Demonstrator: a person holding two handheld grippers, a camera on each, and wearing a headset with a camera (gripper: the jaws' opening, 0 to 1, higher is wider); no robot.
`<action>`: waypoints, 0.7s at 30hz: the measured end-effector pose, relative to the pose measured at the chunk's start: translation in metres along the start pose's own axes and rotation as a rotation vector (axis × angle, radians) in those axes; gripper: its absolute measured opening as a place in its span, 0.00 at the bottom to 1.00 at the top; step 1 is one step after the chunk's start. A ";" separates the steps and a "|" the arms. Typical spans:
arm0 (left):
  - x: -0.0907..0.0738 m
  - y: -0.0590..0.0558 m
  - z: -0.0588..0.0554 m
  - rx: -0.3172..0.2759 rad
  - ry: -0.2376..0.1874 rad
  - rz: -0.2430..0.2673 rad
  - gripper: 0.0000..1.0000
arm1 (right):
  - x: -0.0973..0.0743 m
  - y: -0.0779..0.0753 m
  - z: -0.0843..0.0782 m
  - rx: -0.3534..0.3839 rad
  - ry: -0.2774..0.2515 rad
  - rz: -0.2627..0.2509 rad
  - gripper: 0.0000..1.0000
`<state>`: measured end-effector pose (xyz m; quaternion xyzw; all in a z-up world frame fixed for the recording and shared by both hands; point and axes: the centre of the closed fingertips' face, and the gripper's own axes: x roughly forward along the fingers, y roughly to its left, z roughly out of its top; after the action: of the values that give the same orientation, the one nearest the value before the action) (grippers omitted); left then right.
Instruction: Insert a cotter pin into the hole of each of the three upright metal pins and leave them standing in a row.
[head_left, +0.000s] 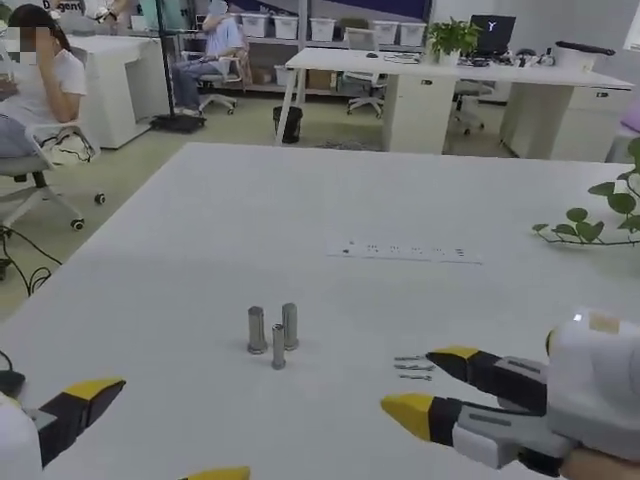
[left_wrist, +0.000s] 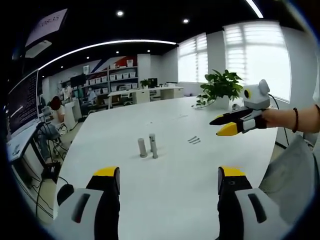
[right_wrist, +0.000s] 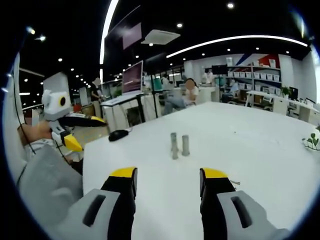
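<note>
The white table (head_left: 300, 220) carries everything. The right gripper (head_left: 428, 380) hovers low over its near right part, its yellow-tipped black fingers (head_left: 470, 370) spread wide with nothing between them. The left gripper (head_left: 155, 430) sits at the near left corner, its fingers (left_wrist: 106, 180) also wide apart and empty; in the head view the bottom edge cuts it off, leaving little more than the two yellow tips.

The three metal pins (head_left: 272, 335) are short grey cylinders standing upright on the table in a tight triangle, two behind and one in front, close together rather than in a line. They stand between the two grippers, ahead of both and well apart from either pair of fingers. In the right gripper view (right_wrist: 179, 145) they line up with the gap between that gripper's fingers, further out on the table.

The three cotter pins (head_left: 412, 367) are thin grey slivers lying flat, side by side, just beside the tips of the right gripper's fingers and to the right of the metal pins.

The cross-holes in the metal pins are too small to make out, and so is the shape of the cotter pins. In the left gripper view the metal pins (left_wrist: 148, 146) overlap, so the third is hard to separate.
</note>
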<state>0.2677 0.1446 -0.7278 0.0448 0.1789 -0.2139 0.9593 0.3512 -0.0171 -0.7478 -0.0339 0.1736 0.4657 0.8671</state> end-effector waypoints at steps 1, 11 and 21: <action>0.000 0.000 0.000 -0.001 -0.002 -0.002 0.81 | 0.004 0.000 0.001 -0.004 0.000 0.005 0.51; 0.007 -0.001 -0.005 0.011 -0.006 -0.017 0.91 | 0.045 -0.007 0.004 -0.027 -0.013 0.044 0.46; 0.014 0.005 -0.010 -0.020 0.005 -0.012 0.98 | 0.086 -0.012 0.005 -0.020 -0.019 0.095 0.42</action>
<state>0.2781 0.1454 -0.7423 0.0348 0.1838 -0.2176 0.9579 0.4057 0.0459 -0.7730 -0.0301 0.1623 0.5083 0.8452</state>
